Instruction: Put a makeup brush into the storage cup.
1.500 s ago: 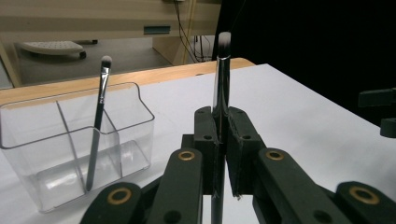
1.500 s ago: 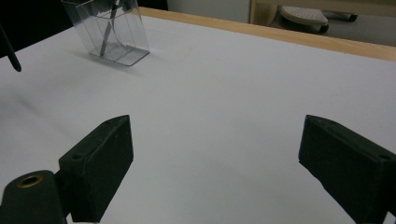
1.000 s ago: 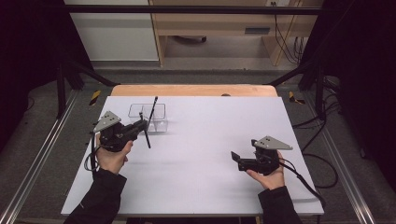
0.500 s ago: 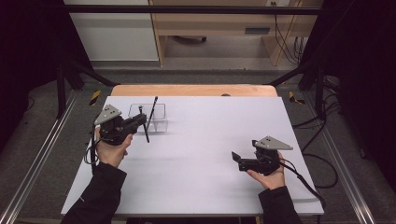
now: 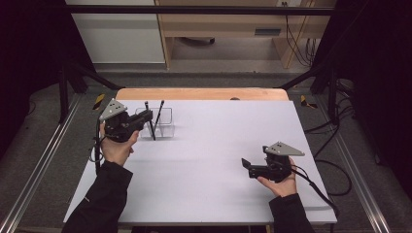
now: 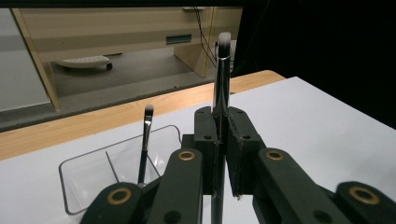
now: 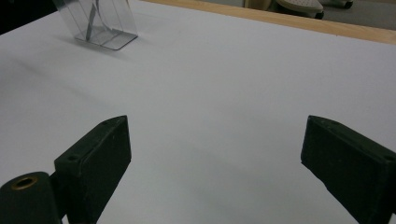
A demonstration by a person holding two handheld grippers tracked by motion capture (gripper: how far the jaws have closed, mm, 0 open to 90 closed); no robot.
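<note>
Nearest us, at the right of the white table (image 5: 204, 184), our right gripper (image 5: 247, 164) rests low in the hand with its jaws wide apart and nothing between them; in the right gripper view we see bare table between the two black pads. Farther up and to the left, our left gripper (image 5: 147, 115) is held above the table, its jaws clamped together on a brush (image 6: 220, 116). In the left gripper view that brush stands upright between the jaws, bristles at the top, its lower end hidden behind the gripper. Just beyond sits a clear box (image 5: 167, 121) near the table's far left, with a second brush (image 5: 159, 111) leaning inside it, bristles up. Behind that, the table's wooden edge (image 5: 204, 93) runs across.
</note>
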